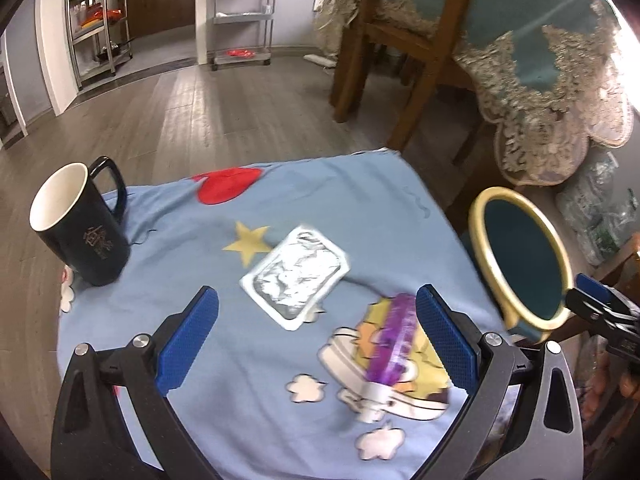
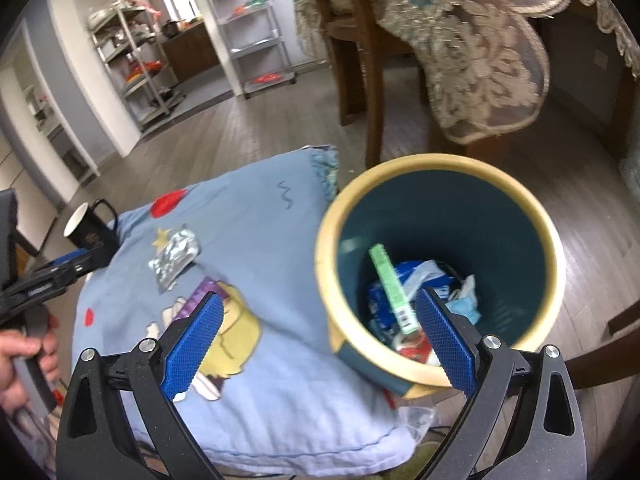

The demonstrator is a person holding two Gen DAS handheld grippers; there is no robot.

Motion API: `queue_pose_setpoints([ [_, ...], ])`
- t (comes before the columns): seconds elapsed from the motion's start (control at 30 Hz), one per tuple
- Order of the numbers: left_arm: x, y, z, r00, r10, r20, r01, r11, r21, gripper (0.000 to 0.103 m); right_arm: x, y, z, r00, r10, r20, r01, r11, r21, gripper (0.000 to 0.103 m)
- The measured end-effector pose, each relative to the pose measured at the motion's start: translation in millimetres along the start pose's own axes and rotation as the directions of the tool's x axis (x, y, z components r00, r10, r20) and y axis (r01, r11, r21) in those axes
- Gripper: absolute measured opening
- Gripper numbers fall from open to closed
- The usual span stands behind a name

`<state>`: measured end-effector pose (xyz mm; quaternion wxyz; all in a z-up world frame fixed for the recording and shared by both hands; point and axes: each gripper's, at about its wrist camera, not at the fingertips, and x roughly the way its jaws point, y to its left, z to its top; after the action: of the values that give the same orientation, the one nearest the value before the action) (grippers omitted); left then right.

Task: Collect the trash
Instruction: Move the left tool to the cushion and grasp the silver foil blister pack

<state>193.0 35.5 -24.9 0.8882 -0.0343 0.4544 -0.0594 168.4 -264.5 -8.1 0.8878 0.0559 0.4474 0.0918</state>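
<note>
A silver foil packet (image 1: 295, 278) (image 2: 175, 257) lies on the light blue cartoon blanket (image 1: 224, 360) (image 2: 264, 220). A purple tube with a white cap (image 1: 391, 350) lies just right of it. My left gripper (image 1: 318, 320) hangs open over both, nothing between its blue pads. A teal bin with a cream rim (image 2: 440, 264) (image 1: 520, 256) stands at the blanket's right edge. It holds a green box (image 2: 390, 288) and blue and white wrappers. My right gripper (image 2: 320, 328) stands wide open above the bin's near rim and is empty.
A black mug (image 1: 78, 222) (image 2: 90, 230) stands at the blanket's left corner. A wooden chair (image 1: 404, 52) and a table draped in teal lace cloth (image 1: 560, 80) are behind the bin. Metal shelving (image 1: 98, 20) stands far back. A hand (image 2: 24, 356) grips the left tool.
</note>
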Motion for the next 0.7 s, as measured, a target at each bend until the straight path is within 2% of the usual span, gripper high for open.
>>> queue_pose_setpoints([
  [0.13,20.3,8.6,4.6,0.999,0.021,-0.039,-0.021,1.0,0.02,0.097,5.6,14.7,-1.8,0.999,0.026,-0.024,-0.026,0.999,-0.023,0.096],
  [0.27,54.1,4.5,4.8,0.993,0.017,-0.116,-0.006,0.995,0.099,0.097,12.4,27.3,-4.4,0.997,0.05,-0.051,-0.052,0.998,-0.04,0.096],
  [0.4,85.6,3.5,1.2,0.984,0.02,-0.174,0.009,0.986,0.167,0.097,17.0,36.1,-7.6,0.995,0.068,-0.072,-0.072,0.996,-0.051,0.096],
  [0.53,113.1,-1.0,0.7,0.974,0.059,-0.218,0.001,0.965,0.263,0.097,21.0,41.7,-10.3,0.992,0.083,-0.09,-0.088,0.995,-0.054,0.096],
  [0.7,133.4,0.2,3.5,0.967,0.064,-0.248,0.014,0.953,0.303,0.097,26.2,49.1,-13.9,0.99,0.084,-0.112,-0.093,0.993,-0.074,0.096],
])
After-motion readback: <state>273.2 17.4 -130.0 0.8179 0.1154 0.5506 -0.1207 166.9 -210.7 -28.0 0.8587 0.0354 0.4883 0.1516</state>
